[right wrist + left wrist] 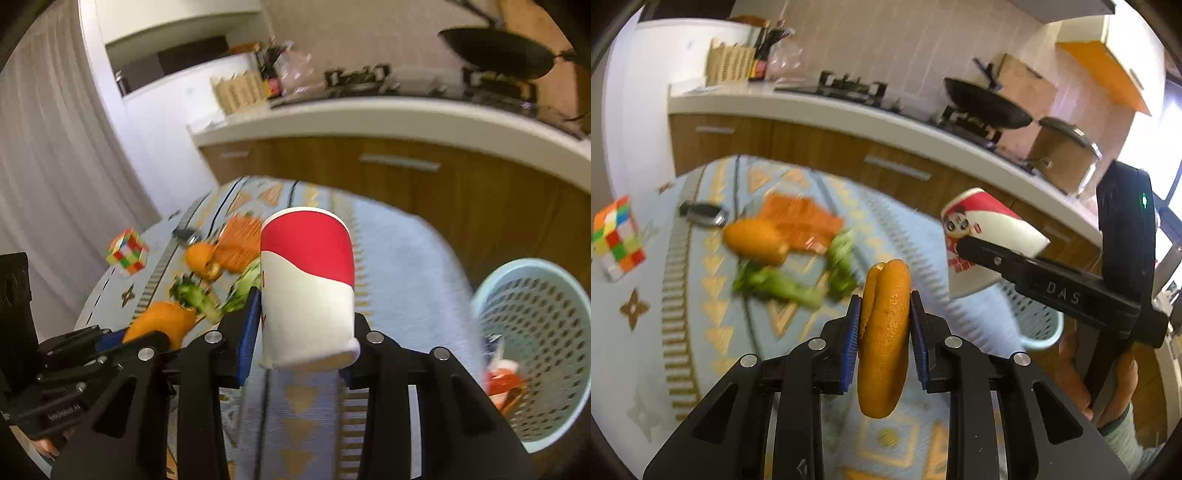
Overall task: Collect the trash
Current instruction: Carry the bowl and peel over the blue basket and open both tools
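Observation:
My left gripper [884, 314] is shut on a piece of orange peel [884, 339], held on edge above the patterned tablecloth. My right gripper [304, 314] is shut on a red and white paper cup [308, 291], tilted with its base toward the camera. The same cup [982, 221] and the right gripper show at the right of the left wrist view. More trash lies on the table: another orange peel [753, 240], an orange wrapper [801, 218] and green vegetable scraps [783, 284]. A pale blue perforated basket [535, 332] stands lower right, with some trash inside.
A colourful puzzle cube [617, 236] and a dark key fob [703, 213] lie on the table's left side. Behind runs a kitchen counter [849, 118] with a gas stove, a black wok [986, 103] and a lidded pot. A person's hand [1108, 384] holds the right gripper.

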The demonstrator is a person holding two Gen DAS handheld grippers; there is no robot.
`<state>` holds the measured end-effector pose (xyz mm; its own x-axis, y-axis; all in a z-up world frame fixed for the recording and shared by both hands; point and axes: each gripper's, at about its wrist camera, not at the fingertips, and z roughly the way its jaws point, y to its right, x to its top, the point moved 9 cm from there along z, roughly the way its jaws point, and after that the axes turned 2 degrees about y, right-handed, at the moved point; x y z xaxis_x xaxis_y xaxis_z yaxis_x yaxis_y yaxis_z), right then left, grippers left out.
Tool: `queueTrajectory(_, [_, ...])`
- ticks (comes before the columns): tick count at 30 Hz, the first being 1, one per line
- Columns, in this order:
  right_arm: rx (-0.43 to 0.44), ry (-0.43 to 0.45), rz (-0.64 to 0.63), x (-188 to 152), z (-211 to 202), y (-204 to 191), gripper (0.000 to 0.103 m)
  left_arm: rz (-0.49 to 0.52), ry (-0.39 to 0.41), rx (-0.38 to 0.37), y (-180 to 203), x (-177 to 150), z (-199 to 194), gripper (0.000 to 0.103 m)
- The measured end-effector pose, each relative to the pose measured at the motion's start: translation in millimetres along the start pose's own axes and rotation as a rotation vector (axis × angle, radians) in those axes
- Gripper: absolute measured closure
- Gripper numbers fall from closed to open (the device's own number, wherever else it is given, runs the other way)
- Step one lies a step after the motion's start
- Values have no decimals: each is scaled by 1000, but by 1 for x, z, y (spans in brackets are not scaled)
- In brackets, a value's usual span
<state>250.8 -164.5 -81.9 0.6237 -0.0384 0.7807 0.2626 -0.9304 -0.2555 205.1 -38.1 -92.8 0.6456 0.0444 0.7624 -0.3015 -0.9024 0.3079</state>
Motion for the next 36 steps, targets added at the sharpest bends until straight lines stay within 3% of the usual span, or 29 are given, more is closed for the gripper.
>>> queueTrajectory(9, [-192,80,37,16,-56,85,70,45,24,-74,64,34,26,79])
queueTrajectory(18, [-373,59,147,-5,-90,175,70,129,-25,-130,133,32,74,79])
queueTrajectory(25, [-422,36,225,-33,-108,224,70,183,-86,-163,179,18,112,79])
queueTrajectory(29, [-428,23,255,-50,-109,240,70,261,-105,-128,200,4,131,79])
queueTrajectory(36, [-434,-51,316,-83,-97,262,70,260,-192,-149,214,-16,164,79])
